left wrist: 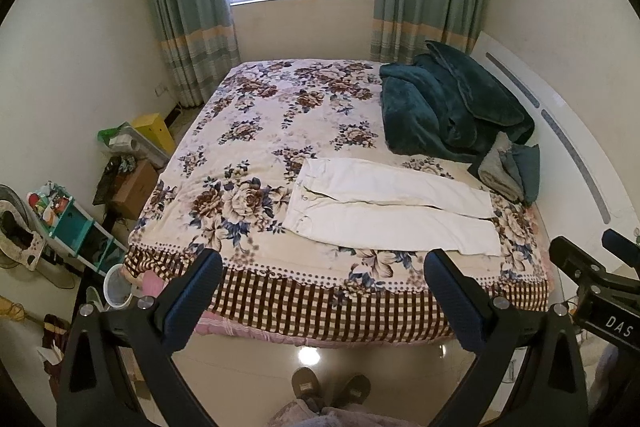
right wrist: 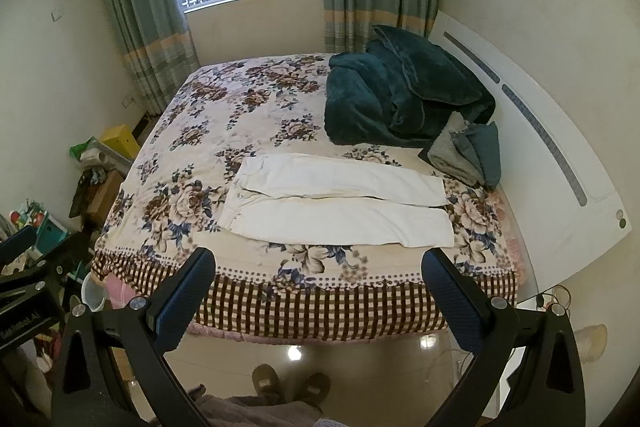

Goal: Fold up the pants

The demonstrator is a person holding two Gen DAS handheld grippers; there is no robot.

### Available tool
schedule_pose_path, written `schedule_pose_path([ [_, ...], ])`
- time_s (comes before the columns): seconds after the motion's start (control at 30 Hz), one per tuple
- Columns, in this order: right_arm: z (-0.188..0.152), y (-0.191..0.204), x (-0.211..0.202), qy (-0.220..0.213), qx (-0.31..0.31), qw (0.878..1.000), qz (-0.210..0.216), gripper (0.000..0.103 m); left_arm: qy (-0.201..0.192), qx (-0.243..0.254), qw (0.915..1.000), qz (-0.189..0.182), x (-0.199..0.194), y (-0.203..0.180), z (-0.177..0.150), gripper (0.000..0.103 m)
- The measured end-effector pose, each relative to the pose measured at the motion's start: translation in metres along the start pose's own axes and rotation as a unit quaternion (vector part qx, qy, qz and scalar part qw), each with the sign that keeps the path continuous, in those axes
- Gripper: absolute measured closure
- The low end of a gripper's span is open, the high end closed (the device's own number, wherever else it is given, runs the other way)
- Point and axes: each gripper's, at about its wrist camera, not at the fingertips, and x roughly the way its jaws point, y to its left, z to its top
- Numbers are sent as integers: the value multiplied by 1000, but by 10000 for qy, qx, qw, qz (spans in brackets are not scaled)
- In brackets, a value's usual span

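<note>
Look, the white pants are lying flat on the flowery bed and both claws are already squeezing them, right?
Not quite. The white pants do lie flat on the flowery bedspread, but neither claw is squeezing them. The left claw and the right claw are both open and held off the bed's near edge, apart from the pants. Both wrist views show it.

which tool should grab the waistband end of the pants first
Left, probably. The white pants lie flat with the waistband toward the left side of the bed; both tools, left and right, hang open, short of the bed.
</note>
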Motion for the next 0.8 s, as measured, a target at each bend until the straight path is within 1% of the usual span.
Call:
schedule_pose_path([
  [0.03,-2,-2,5,-7,24,10000,-23,0,-42,-9,10000,63,4,-2,4,0],
  [0.07,1,-3,9,-22,71,9999,-78,0,-68,-34,9999,117,15,5,-5,0],
  [0.23,7,-19,50,14,368,9989,-278,0,-215,-113,9988,427,55,-5,8,0],
  [0.3,14,-34,70,59,458,9982,-394,0,-228,-151,9983,522,69,-10,12,0],
  [0.33,17,-35,79,78,470,9979,-433,0,-225,-161,9981,551,80,-14,17,0],
  [0.37,18,-48,95,90,503,9976,-464,0,-223,-163,9979,587,88,-16,18,0],
  [0.4,16,-62,111,115,521,9972,-518,0,-159,-152,9978,620,98,-20,21,0],
  [0.47,20,-73,134,197,542,9968,-559,0,-86,-139,9982,571,114,-27,21,0],
  [0.53,25,-83,160,342,626,9956,-613,0,92,-27,9984,565,142,-38,29,0],
  [0.6,29,-98,187,481,730,9944,-591,0,174,51,9983,547,157,-45,31,0],
  [0.67,33,-108,217,622,790,9926,-676,0,286,145,9981,529,183,-55,42,0],
  [0.7,36,-112,232,679,817,9918,-705,0,305,170,9980,517,190,-56,40,0],
  [0.8,45,-122,281,912,947,9881,-798,0,470,283,9974,470,234,-68,57,0],
])
